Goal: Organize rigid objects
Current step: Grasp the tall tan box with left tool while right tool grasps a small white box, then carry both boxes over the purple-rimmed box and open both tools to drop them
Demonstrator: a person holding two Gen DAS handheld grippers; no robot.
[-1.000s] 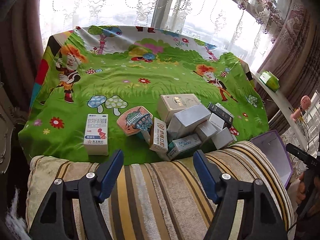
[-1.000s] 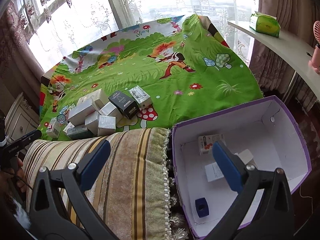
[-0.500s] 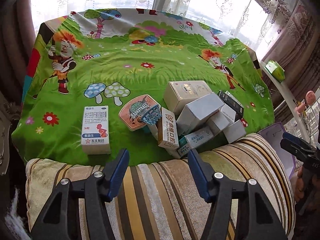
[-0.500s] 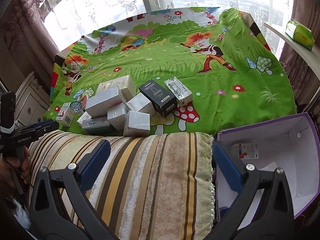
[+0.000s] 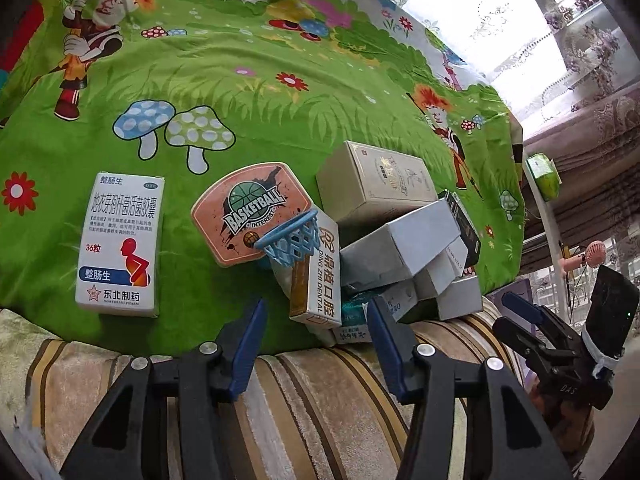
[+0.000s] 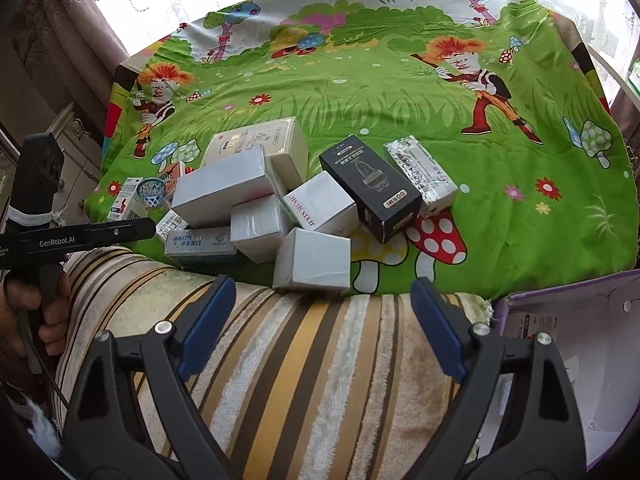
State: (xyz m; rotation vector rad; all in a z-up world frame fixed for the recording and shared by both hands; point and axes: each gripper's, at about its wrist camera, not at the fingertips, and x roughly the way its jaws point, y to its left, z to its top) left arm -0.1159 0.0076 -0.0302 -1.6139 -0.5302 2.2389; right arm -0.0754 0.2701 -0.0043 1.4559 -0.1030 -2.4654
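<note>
Left gripper (image 5: 316, 330) has its blue fingers (image 5: 246, 344) closing with nothing between them, hanging over the striped cushion (image 5: 320, 400) just short of the tall dental box (image 5: 322, 276); right gripper (image 6: 320, 316) is also closing on nothing, above the same cushion right in front of a white box (image 6: 314, 262). The pile of boxes (image 6: 256, 196) sits on a bed under a green cartoon sheet (image 6: 360, 92); lace curtains and a bright window behind it.

The left view gets the medicine box (image 5: 122, 240) lying apart to the left and the little basketball hoop (image 5: 256, 216) leaning against the pile; the right view barely shows those, but it has the black box (image 6: 370, 186), the wrapped pack (image 6: 420, 176) beside it, and the purple-edged bin (image 6: 568, 340) off to the right.

Compared with a second ago, both cameras sit lower and closer to the pile; the right one has swung away from the bin toward the boxes.
</note>
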